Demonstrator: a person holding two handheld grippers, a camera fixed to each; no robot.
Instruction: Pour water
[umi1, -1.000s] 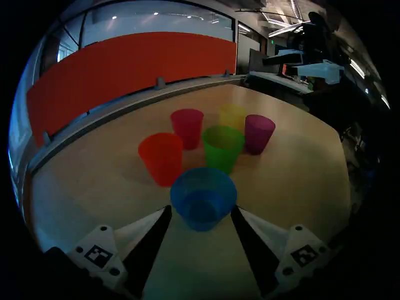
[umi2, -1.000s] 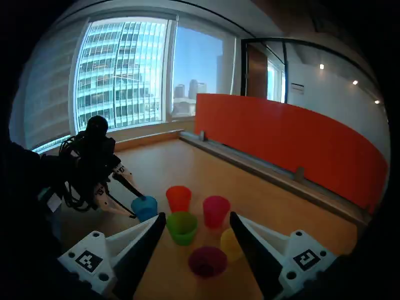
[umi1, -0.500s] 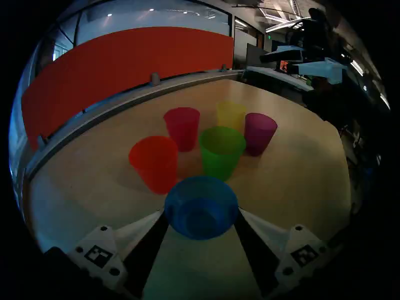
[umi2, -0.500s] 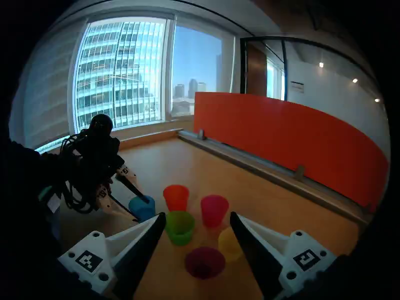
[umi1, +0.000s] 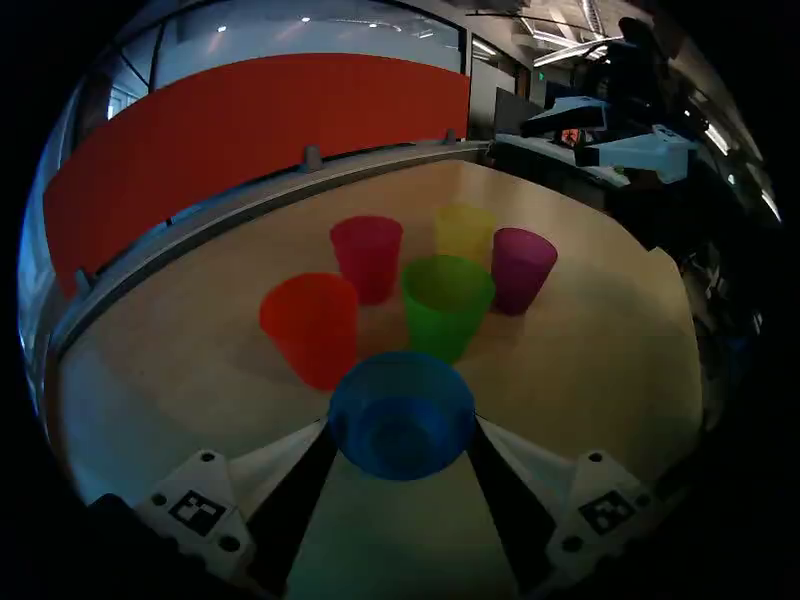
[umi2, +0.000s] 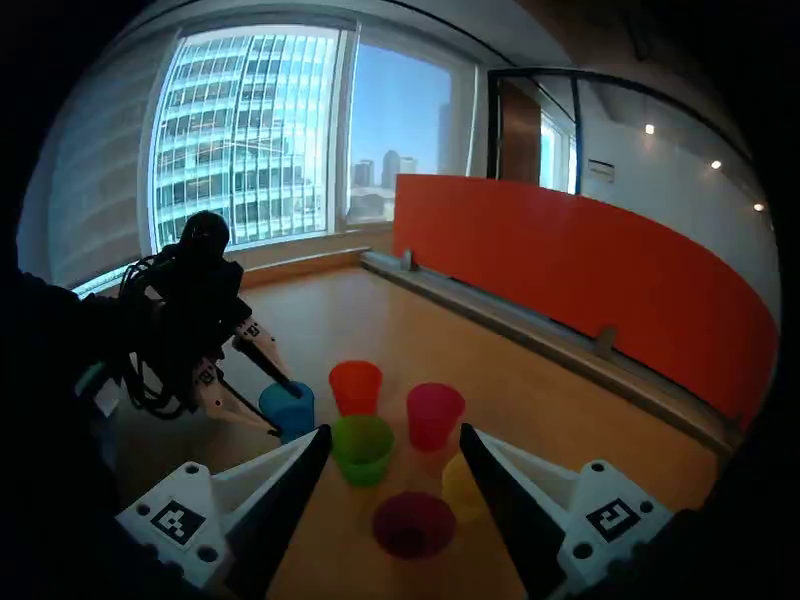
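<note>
Currently, a translucent blue plastic cup (umi1: 402, 412) is clamped between both fingers of the left gripper (umi1: 402, 428), the jaws drawn in to the cup's width. The cup is held mouth up and roughly level, presumably so that nothing is spilled before pouring. Whether water is contained cannot be told, nor whether the base rests on the light wooden table (umi1: 600, 340) or is raised just off it.

Five candidate receiving cups are grouped just beyond:
- an orange-red plastic cup (umi1: 312, 325), nearest on the left
- a green plastic cup (umi1: 447, 303) to its right
- a pink plastic cup (umi1: 367, 255), farther back
- a yellow plastic cup (umi1: 463, 232) and a purple plastic cup (umi1: 522, 268), far right

The right gripper (umi2: 393, 432) is held wide open and empty, raised on the purple side of the group, judged clear of the pouring path. An orange partition panel (umi1: 250, 130) is noted along the far table edge.
</note>
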